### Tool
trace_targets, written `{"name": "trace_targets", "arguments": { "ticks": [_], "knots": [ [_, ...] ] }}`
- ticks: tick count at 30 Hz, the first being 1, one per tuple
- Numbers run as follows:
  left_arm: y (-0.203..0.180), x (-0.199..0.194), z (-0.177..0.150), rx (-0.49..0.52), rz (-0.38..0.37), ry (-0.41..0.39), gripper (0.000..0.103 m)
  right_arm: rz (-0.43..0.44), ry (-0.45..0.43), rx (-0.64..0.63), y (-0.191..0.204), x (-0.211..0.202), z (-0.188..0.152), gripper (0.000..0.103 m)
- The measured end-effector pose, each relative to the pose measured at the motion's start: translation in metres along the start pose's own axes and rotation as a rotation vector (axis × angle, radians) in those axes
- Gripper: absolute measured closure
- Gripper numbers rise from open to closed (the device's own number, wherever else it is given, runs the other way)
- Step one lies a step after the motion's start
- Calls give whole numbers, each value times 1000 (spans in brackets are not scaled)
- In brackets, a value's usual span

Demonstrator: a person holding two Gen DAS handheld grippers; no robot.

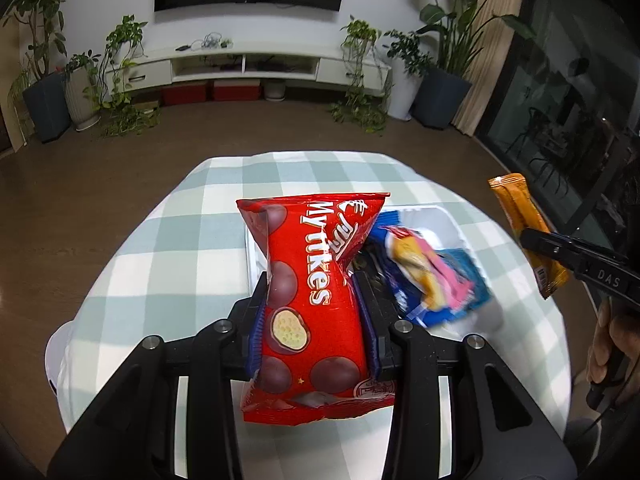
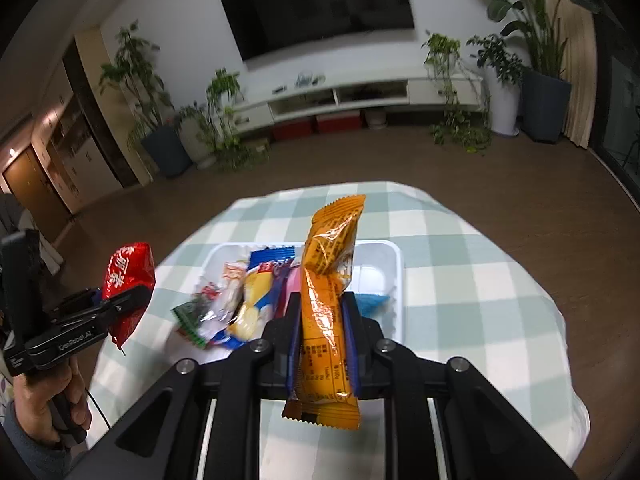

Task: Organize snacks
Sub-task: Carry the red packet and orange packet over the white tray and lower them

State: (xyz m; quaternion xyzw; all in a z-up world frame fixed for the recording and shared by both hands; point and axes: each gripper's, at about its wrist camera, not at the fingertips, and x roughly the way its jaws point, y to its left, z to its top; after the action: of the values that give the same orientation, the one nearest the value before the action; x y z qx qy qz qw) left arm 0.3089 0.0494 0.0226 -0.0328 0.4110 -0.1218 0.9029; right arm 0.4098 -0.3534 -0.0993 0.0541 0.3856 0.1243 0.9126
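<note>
Both grippers carry a snack above the table [image 1: 132, 264], which is draped in a pale green and white checked cloth, and each grip looks chosen to keep the packet clear of the white tray [image 2: 394, 264] below. The left gripper [image 1: 316, 276] is clenched on the red chocolate-ball bag [image 1: 316, 292], its pads pinching the bag at the waist so the foil crumples inward while the top and bottom flare out; holding it at the middle keeps the loose contents balanced on either side. The right gripper [image 2: 322, 320] is clamped on the orange wrapped bar [image 2: 328, 300], gripping the lower half so the long packet stands nearly upright and its top leans slightly away. The tray sits near the middle of the table and already holds a loose heap of packets: a blue packet [image 2: 272, 264], a yellow one and a clear crinkled one, crowded toward its left side, while the right part looks mostly bare. That spare room is probably where the two held snacks belong, though blur in the left wrist view makes the heap hard to sort out. Each hand [image 2: 44, 404] holds its tool by the handle beneath.
</note>
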Motion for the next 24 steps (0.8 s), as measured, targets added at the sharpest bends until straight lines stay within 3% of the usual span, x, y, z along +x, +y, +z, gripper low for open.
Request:
{"name": "trace_targets", "arguments": {
  "ticks": [6,15,24],
  "knots": [
    [-1,41,8,6,-18,26,67,6,65,-4,-3,47,0,83],
    [-4,88,0,9,-14,100,67,5,111,-14,3,75,-5,83],
    [-4,114,-1,19,2,112,65,-14,136,-14,-1,90,-13,83]
  ]
}}
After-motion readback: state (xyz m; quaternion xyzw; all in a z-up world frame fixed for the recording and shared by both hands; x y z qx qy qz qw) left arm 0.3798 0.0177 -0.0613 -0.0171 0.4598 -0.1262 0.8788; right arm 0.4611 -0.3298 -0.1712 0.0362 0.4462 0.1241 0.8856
